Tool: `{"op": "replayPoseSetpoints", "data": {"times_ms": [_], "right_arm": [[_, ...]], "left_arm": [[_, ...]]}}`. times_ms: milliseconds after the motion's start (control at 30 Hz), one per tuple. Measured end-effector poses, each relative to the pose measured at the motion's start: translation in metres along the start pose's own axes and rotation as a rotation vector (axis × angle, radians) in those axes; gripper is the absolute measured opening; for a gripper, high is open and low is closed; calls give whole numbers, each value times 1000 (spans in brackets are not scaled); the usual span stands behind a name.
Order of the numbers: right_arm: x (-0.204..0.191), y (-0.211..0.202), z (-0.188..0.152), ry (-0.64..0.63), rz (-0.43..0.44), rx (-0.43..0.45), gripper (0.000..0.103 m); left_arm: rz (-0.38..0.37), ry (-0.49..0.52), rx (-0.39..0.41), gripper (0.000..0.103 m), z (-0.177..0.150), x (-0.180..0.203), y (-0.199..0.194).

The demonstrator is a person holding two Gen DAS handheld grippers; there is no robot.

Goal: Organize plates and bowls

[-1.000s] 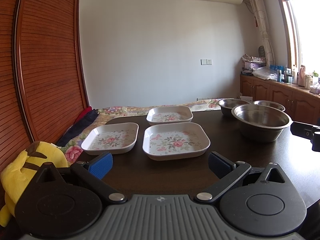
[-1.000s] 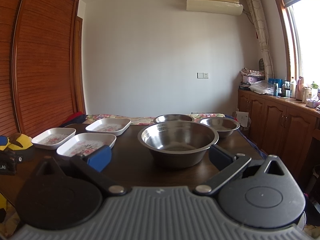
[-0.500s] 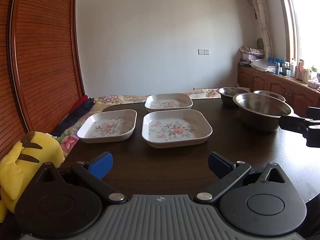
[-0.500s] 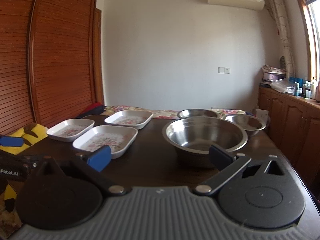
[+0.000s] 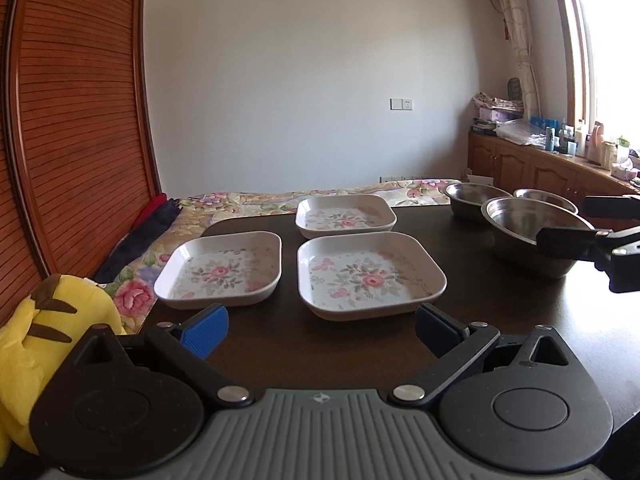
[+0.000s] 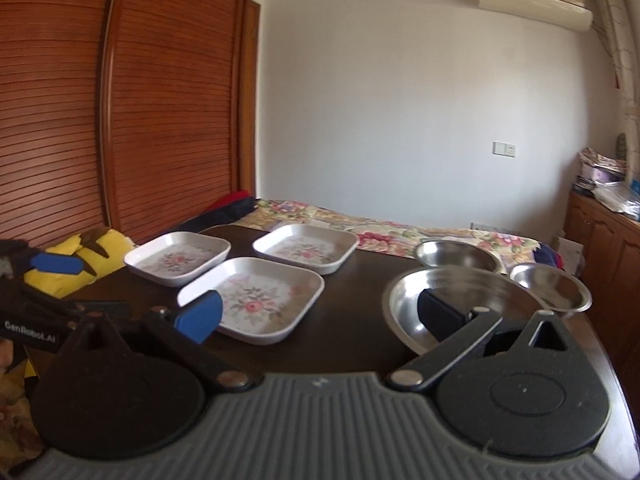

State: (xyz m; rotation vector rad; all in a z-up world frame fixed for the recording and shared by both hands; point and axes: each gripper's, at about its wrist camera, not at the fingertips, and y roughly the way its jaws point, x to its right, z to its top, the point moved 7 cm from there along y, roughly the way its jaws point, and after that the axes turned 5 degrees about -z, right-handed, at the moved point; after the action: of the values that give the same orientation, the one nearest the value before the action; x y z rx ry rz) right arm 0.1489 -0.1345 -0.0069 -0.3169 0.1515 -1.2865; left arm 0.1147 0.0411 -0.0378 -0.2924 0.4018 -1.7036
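Three square white plates with pink flowers lie on the dark table (image 5: 352, 340): a near one (image 5: 370, 274), a left one (image 5: 222, 268) and a far one (image 5: 346, 216). Three steel bowls stand to the right: a large one (image 6: 460, 300), a far one (image 6: 456, 254) and a small one (image 6: 552, 286). My left gripper (image 5: 320, 326) hangs open just short of the near plate, holding nothing. My right gripper (image 6: 320, 314) is open and empty, its left finger over the near plate (image 6: 256, 300), its right finger over the large bowl's rim.
A yellow plush toy (image 5: 36, 320) sits off the table's left edge. A flowered bedspread (image 5: 248, 204) lies behind the table, a slatted wooden wardrobe (image 5: 72, 100) on the left, and a wooden cabinet (image 5: 540, 168) with bottles on the right.
The right gripper has swung left and risen, so plates and bowls now both lie ahead of it. The left gripper has edged forward toward the near plate. Both stay open.
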Motion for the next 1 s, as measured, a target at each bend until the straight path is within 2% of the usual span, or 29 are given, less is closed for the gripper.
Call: {"op": "replayPoseSetpoints", "data": {"times_ms": [200, 233, 267, 367, 433, 500, 600, 800, 1000], "right_arm": [[-12, 22, 0, -2, 53, -34, 100], [-14, 27, -1, -4, 59, -42, 97], [-16, 32, -2, -7, 67, -54, 87], [-22, 47, -6, -3, 94, -85, 81], [-27, 55, -8, -12, 108, -98, 74], [-31, 65, -10, -19, 114, -112, 64], [-31, 78, -13, -17, 106, -140, 56], [-26, 100, -18, 0, 96, -189, 49], [-27, 111, -24, 1, 103, -231, 48]], "left_arm": [[-25, 11, -7, 88, 9, -8, 16], [-27, 11, -5, 86, 10, -10, 18], [-30, 10, -1, 85, 11, -12, 21], [-45, -6, -5, 79, 13, -17, 31], [-60, -22, -12, 70, 13, -20, 38], [-72, -36, -24, 66, 13, -23, 45], [-83, -47, -40, 58, 13, -24, 57], [-103, -64, -86, 46, 12, -26, 81], [-116, -81, -119, 39, 9, -30, 96]]}}
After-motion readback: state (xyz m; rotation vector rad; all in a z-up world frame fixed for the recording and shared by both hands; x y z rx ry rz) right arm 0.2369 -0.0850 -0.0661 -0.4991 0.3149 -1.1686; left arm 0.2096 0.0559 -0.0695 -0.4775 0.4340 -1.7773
